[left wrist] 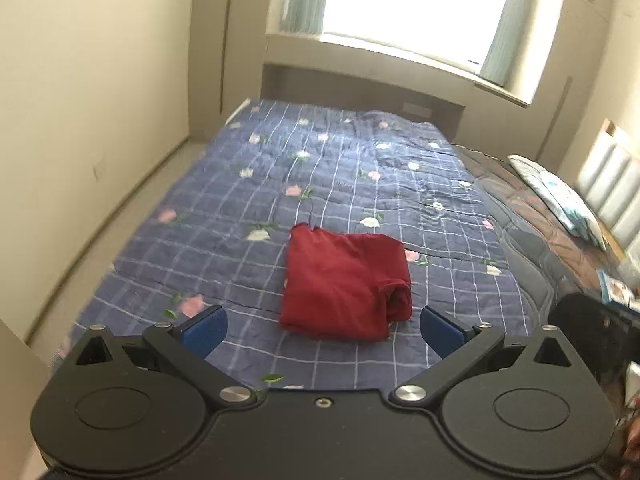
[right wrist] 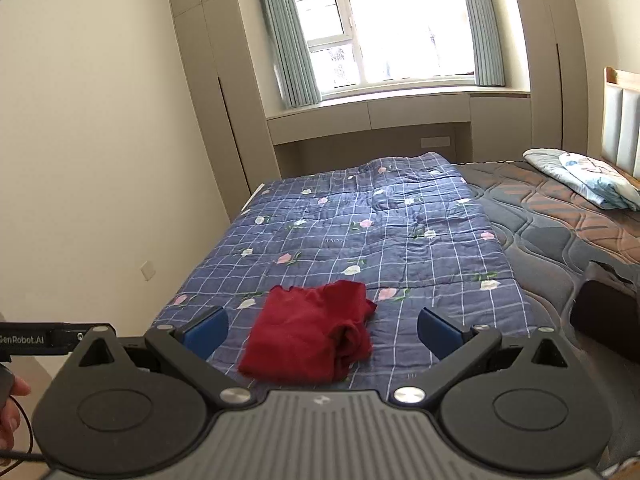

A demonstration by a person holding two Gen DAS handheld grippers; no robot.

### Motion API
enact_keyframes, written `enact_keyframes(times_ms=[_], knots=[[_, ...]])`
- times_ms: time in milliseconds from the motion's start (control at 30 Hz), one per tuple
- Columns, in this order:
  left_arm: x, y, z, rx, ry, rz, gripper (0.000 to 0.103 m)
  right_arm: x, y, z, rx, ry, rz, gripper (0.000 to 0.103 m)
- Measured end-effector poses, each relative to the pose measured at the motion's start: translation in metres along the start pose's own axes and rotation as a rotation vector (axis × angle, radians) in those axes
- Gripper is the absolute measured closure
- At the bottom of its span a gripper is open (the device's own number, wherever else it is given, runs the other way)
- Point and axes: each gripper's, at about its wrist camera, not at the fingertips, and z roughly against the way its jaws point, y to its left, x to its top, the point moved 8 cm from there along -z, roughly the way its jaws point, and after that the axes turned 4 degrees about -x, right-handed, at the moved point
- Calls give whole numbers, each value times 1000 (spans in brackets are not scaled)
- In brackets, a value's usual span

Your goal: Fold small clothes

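Observation:
A dark red garment [left wrist: 344,284] lies folded into a compact rectangle on the blue checked flowered quilt [left wrist: 312,168], its bunched edge on the right side. My left gripper [left wrist: 323,330] hovers above and short of it, wide open, with blue pads and nothing between them. In the right wrist view the same red garment [right wrist: 310,338] rests on the quilt [right wrist: 360,232], and my right gripper [right wrist: 322,332] also stands wide open and apart from it. Neither gripper touches the cloth.
A bare quilted mattress [right wrist: 560,216] lies right of the quilt, with a folded pale blanket [right wrist: 584,178] near the headboard [right wrist: 624,120]. A window with curtains [right wrist: 392,28] and a ledge stand beyond the bed. Wardrobes line the left wall. A hand [right wrist: 12,412] shows at lower left.

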Motion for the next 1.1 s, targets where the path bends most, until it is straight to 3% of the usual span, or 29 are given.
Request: enact_keyframes(times_ms=[167,400,733,1100], knots=[[-20,8,38,23,-27,-24,1,-16,7,24,-39,29,14,0],[-45,40,42,32,55,-29,1,-35,20,29,-102,91,4,0],[-41,52,42,-17,99,-70,1,-44,35,37,-133,130,-23,0],[-37,48,46,-11,104,-89,1,-44,33,38,-122,136,-46,0]])
